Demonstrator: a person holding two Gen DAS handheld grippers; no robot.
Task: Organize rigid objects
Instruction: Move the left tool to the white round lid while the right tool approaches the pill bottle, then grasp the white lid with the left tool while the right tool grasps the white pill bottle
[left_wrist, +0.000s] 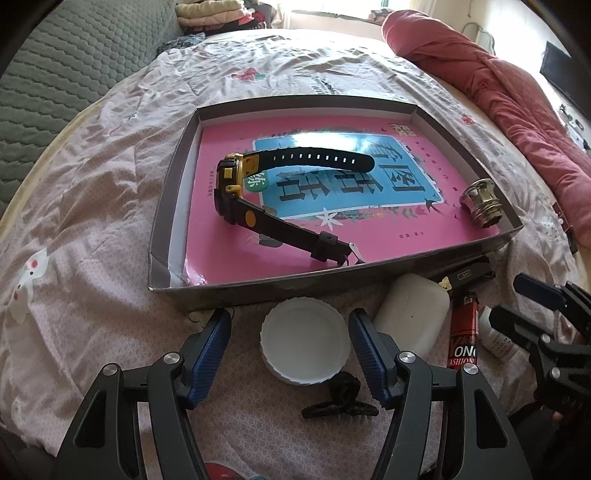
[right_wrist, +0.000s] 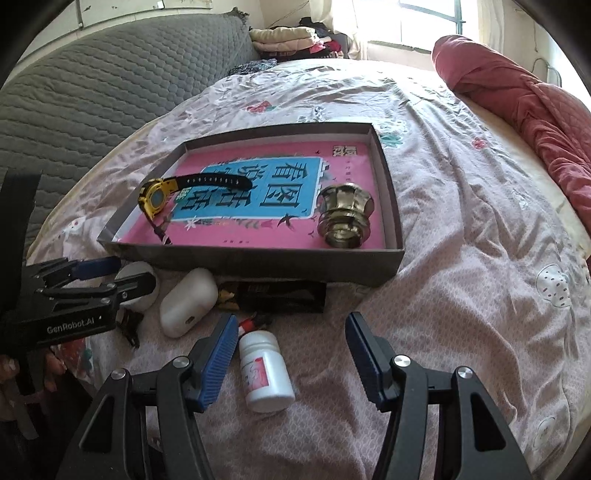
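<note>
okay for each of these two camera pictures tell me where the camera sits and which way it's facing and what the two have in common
Left wrist view: sits on the left gripper, looking forward and down along its open fingers at a white lid on the bed, the grey tray beyond; the right gripper enters at the right edge.
Right wrist view: sits on the right gripper, looking down at a white bottle between its open fingers; the left gripper shows at left.
Shared: tray, watch, metal knob, white case.
</note>
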